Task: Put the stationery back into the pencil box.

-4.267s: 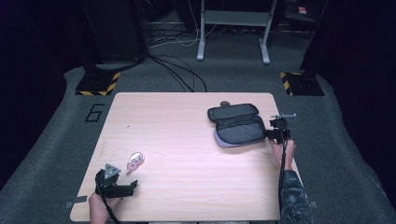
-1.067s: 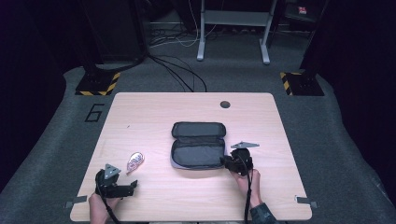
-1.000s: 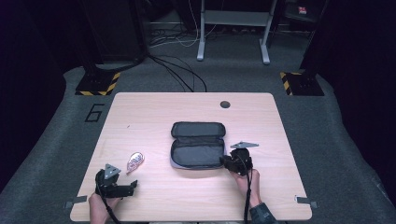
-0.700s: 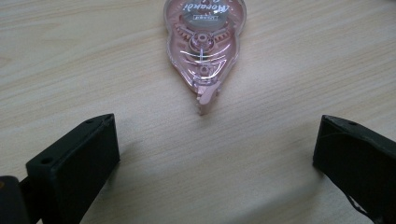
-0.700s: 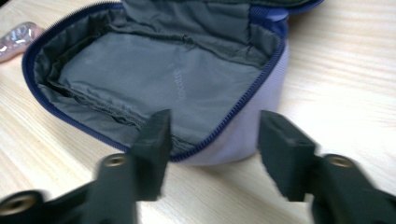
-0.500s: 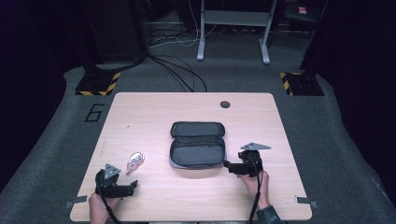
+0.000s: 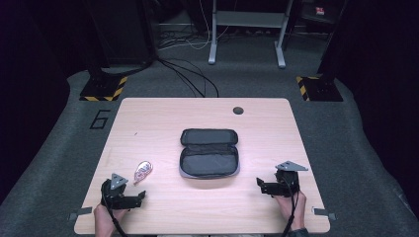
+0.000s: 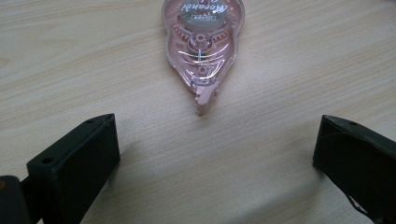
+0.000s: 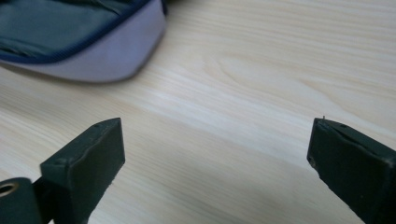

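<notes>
Just ahead of the left gripper (image 7: 140,196), a pink, see-through, teardrop-shaped plastic correction-tape dispenser (image 8: 202,46), flat on the pale wood-grain table (image 7: 163,123), narrow tip aimed back toward the gap between the jaws, clear of both. Left jaws spread wide, nothing between them, only bare wood. From above, the same dispenser (image 7: 143,171) just beyond and slightly right of this gripper, near the table's front left corner. On the other side, the right gripper (image 7: 260,184), held near the front right corner, jaws pointing left across the table toward the centre. Right jaws just been opening, now standing wide apart and empty, with bare wood between them. Ahead and to the left of the right jaws, a dark grey, oblong fabric zip case with a pale lilac outer shell (image 7: 209,153), lying open flat in the middle of the table, well apart from both grippers. In the right gripper view, a rounded corner of that case (image 9: 93,42) at the upper left, beyond the left jaw, not touching it. Behind the case, near the table's far edge, a small round dark hole (image 7: 238,110).
</notes>
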